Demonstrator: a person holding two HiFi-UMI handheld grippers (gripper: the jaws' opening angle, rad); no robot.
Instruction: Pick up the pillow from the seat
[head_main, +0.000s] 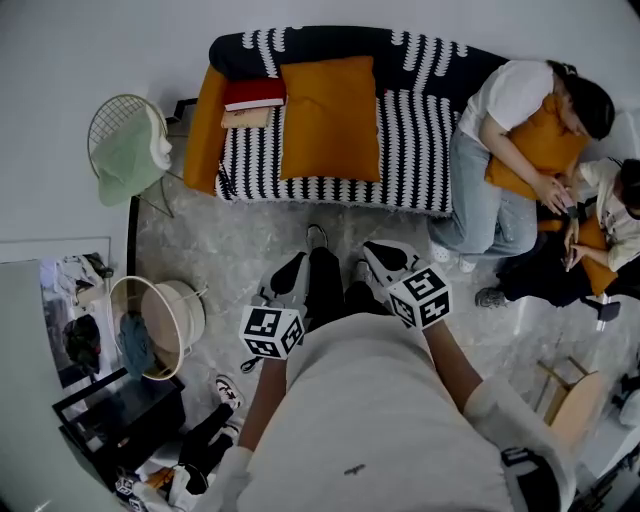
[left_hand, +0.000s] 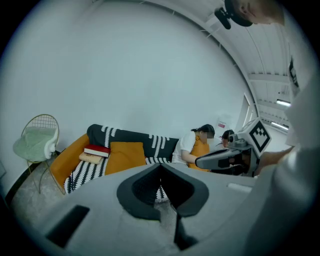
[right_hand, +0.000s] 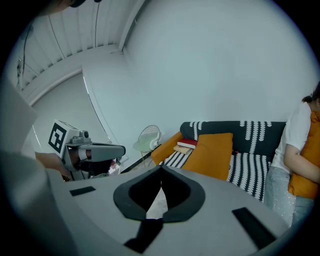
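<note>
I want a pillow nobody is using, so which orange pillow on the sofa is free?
The orange pillow leaning alone on the sofa, beside the red book. The second orange pillow is hugged by the seated person.

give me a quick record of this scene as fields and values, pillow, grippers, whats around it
pillow: orange pillow on the seat, leaning against the backrest, untouched
sofa: sofa under a black and white striped cover
books: books, red on tan, stacked beside the pillow toward the orange armrest
left gripper: left gripper jaws together, empty, short of the sofa
right gripper: right gripper jaws together, empty, short of the sofa
person: seated person at the sofa's other end, hugging an orange cushion
task state: pick not yet begun
</note>
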